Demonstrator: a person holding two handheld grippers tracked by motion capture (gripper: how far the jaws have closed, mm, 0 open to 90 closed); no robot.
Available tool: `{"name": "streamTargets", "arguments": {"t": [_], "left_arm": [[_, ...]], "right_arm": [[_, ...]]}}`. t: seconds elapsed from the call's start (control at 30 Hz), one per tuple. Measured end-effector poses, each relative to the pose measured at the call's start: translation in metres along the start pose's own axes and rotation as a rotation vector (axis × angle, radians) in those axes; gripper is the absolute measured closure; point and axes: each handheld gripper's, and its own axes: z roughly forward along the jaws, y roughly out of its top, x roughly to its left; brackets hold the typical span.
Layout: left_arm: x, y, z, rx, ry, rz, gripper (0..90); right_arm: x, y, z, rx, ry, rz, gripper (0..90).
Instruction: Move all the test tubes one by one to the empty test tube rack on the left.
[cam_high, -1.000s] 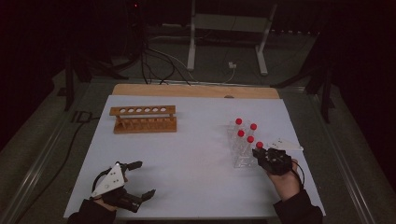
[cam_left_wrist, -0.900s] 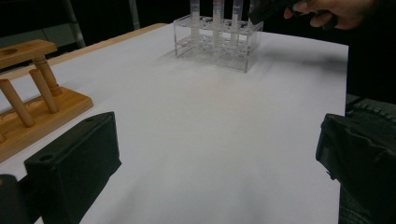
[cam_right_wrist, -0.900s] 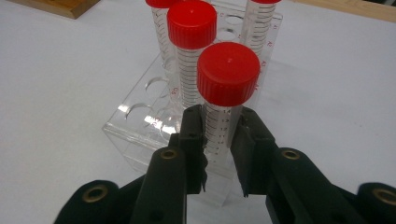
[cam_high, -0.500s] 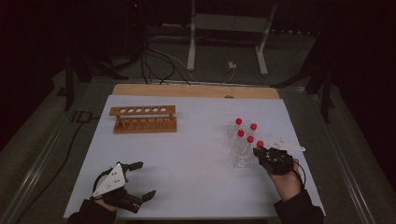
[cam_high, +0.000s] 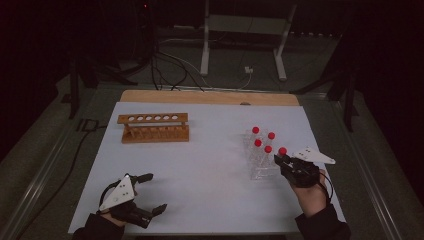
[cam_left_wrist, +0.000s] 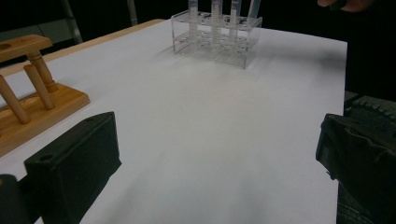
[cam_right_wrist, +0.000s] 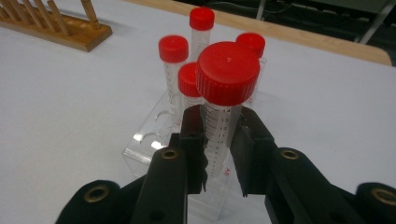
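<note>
A clear plastic rack (cam_high: 261, 170) stands right of centre on the white sheet, with several red-capped tubes (cam_high: 258, 143) upright in it. My right gripper (cam_high: 281, 161) is at the rack's near right corner. In the right gripper view, my right gripper (cam_right_wrist: 219, 140) is shut on the graduated body of one red-capped tube (cam_right_wrist: 228, 72), just below its cap. The tube stays upright with its lower end in the clear rack (cam_right_wrist: 149, 140). My left gripper (cam_high: 154, 192) rests open near the front left edge, and in its own view my left gripper (cam_left_wrist: 217, 163) has nothing between its jaws.
A wooden tube rack (cam_high: 154, 128) with a row of empty holes stands at the back left, seen also as the wooden rack (cam_left_wrist: 28, 102) beside my left jaw. The white sheet (cam_high: 210, 175) lies bare between the hands. Behind the table are cables and a metal stand (cam_high: 245, 30).
</note>
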Motion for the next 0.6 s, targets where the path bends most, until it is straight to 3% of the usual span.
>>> {"name": "streamTargets", "arguments": {"t": [0.27, 0.6], "left_arm": [[0.0, 0.0, 0.0, 0.0, 0.002, -0.004, 0.4], [0.0, 0.001, 0.0, 0.013, -0.009, -0.01, 0.4]], "right_arm": [[0.006, 0.008, -0.012, -0.04, -0.011, -0.028, 75.0], [0.026, 0.02, -0.017, -0.076, 0.048, -0.063, 75.0]]}}
